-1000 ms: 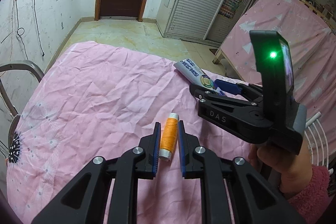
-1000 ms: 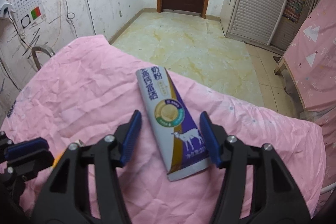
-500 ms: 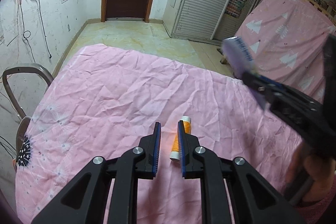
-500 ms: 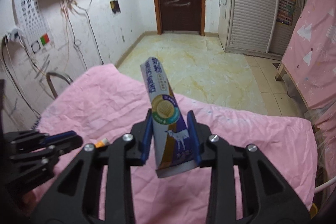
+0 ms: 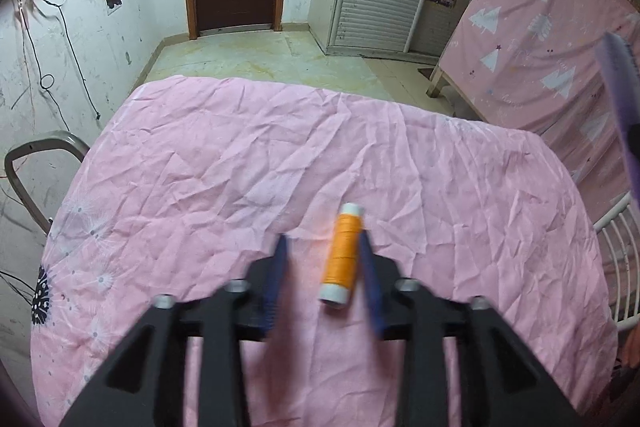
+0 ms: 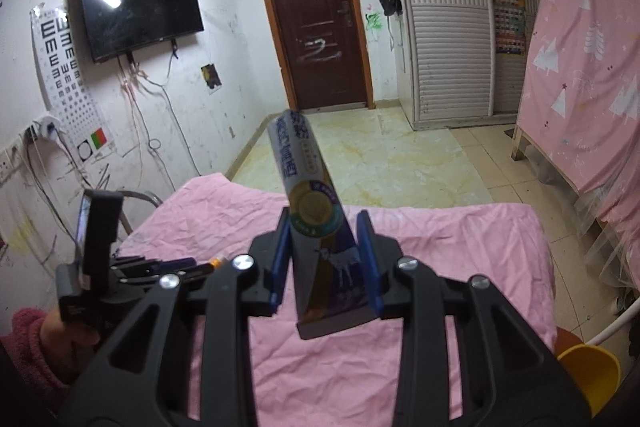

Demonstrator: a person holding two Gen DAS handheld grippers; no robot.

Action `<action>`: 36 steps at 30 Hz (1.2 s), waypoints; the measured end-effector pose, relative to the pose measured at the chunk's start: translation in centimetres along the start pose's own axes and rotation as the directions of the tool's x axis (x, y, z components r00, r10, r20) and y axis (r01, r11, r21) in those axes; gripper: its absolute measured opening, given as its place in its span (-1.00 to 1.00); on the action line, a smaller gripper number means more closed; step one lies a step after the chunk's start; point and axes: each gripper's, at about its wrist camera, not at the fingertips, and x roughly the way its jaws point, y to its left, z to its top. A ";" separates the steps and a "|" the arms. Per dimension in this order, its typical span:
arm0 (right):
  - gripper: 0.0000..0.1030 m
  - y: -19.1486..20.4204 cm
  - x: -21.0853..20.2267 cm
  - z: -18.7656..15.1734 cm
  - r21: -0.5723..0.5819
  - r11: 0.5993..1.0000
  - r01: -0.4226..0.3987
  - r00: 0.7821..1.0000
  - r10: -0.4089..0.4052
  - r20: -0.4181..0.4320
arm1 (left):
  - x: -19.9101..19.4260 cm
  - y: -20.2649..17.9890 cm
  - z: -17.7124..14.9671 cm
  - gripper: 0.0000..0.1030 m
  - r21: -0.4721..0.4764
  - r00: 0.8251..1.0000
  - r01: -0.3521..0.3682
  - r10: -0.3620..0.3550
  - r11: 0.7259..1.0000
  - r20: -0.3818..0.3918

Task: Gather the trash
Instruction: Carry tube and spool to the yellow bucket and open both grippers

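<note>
Since a second ago, the right gripper (image 6: 324,259) has closed on the milk-powder packet (image 6: 316,211) and lifted it off the pink sheet (image 5: 280,155), where it earlier lay flat between wide pads; the left gripper (image 5: 324,275), tight together a moment back, now has its jaws opening around the orange thread spool (image 5: 343,253). That sheet, wrinkled and printed with pale flowers, covers the whole table and fills most of both views. Beyond it lie a tiled floor and a dark brown door (image 6: 316,31), with a wall-mounted television (image 6: 138,7) and an eye chart (image 6: 66,75) on the left wall in the right wrist view. A yellow bin (image 6: 588,375) sits low at the right edge, beside the table. The packet stands nearly upright, pinched near its lower end between the blue pads (image 6: 278,259), its top tilted away toward the door. In the left wrist view it shows only as a purple blur at the far right edge. The spool lies on the sheet between the spreading fingers, close against the right pad (image 5: 370,279) and clear of the left one. A hand (image 6: 60,331) in a pink sleeve holds the left gripper's handle.
</note>
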 end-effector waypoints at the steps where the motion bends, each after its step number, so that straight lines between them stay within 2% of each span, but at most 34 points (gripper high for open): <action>1: -0.41 -0.4 -0.4 -0.2 0.009 1.000 0.002 1.000 -0.002 0.003 | 0.2 0.0 -0.2 -0.08 0.004 1.000 -0.014 0.014 1.000 0.002; 7: -0.41 -2.0 -2.0 -1.4 0.053 0.999 0.008 1.000 -0.009 0.022 | 0.6 -0.9 -0.8 -0.11 0.048 0.998 -0.066 0.066 0.997 0.011; 10: -0.41 -2.6 -2.6 -1.8 0.069 0.998 0.008 0.999 -0.011 0.031 | 0.6 -1.5 -0.9 -0.37 0.062 0.996 -0.089 0.088 0.994 0.018; 12: -0.41 -3.0 -3.0 -2.0 0.079 0.997 0.010 0.999 -0.013 0.037 | 0.6 -1.8 -0.9 -0.64 0.068 0.995 -0.102 0.101 0.992 0.023; 16: -0.40 -4.0 -3.9 -2.6 0.099 0.995 0.013 0.999 -0.018 0.049 | 0.6 -2.6 -1.0 -0.86 0.085 0.993 -0.119 0.117 0.989 0.032; 19: -0.40 -4.5 -4.6 -3.1 0.109 0.994 0.019 0.998 -0.025 0.057 | 0.7 -3.3 -1.0 -0.88 0.095 0.991 -0.132 0.129 0.987 0.038; 24: -0.40 -6.0 -6.0 -3.8 0.138 0.990 0.030 0.996 -0.041 0.077 | -0.3 -4.9 -0.8 -0.88 0.087 0.993 -0.111 0.107 0.990 0.053; 31: -0.40 -8.8 -8.3 -4.6 0.188 0.980 0.057 0.991 -0.079 0.112 | -3.6 -8.5 -0.3 -0.88 0.125 0.994 -0.049 0.036 0.991 0.104; 36: -0.40 -11.0 -10.3 -5.2 0.227 0.970 0.090 0.983 -0.122 0.135 | -5.3 -12.5 -0.4 -0.88 0.193 0.991 -0.007 -0.020 0.981 0.133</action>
